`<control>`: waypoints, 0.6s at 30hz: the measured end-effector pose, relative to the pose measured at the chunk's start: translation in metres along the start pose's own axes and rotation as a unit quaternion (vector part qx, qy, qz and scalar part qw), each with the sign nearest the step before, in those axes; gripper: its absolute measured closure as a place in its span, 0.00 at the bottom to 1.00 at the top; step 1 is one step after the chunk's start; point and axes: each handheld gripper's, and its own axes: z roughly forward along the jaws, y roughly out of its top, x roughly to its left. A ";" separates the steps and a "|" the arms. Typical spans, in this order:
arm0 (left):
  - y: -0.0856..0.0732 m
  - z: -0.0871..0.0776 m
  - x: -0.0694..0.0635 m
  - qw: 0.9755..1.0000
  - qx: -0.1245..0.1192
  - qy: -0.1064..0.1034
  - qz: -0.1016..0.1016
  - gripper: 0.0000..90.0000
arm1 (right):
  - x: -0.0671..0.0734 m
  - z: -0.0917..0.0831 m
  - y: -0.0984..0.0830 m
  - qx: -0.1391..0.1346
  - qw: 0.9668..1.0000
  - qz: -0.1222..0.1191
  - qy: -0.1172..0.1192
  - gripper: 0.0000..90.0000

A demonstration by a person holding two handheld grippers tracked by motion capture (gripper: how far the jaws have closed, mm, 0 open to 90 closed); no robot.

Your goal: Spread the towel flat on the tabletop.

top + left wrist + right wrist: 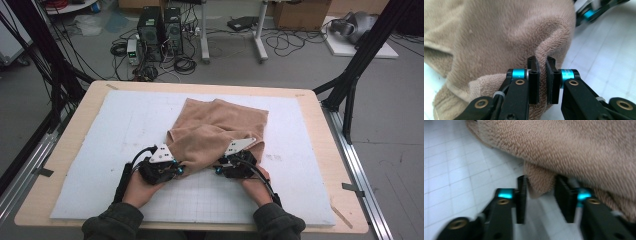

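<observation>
A tan towel lies bunched and partly folded on the white gridded mat. My left gripper sits at the towel's near left edge. In the left gripper view, my left gripper is shut on a raised fold of the towel, pinched between its pads. My right gripper is at the near right edge. In the right gripper view, my right gripper stands open, and a hanging corner of the towel dips between its jaws, with a gap on one side.
The mat covers most of a wooden table. Black frame posts stand at both far corners. Computer towers and cables lie on the floor beyond. Bare mat stretches left and right of the towel. The right gripper shows in the left gripper view.
</observation>
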 end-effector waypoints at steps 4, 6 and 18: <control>0.004 -0.021 0.008 0.998 -0.046 0.005 -0.033 0.93 | 0.001 -0.009 0.000 -0.002 1.000 -0.014 0.026 0.92; 0.007 -0.032 0.009 0.997 -0.064 0.010 -0.041 0.93 | 0.005 -0.020 0.001 -0.001 0.999 -0.028 0.024 0.92; 0.013 -0.045 -0.026 0.995 -0.093 0.029 -0.029 0.93 | 0.043 -0.113 -0.019 -0.029 0.996 -0.077 0.031 0.92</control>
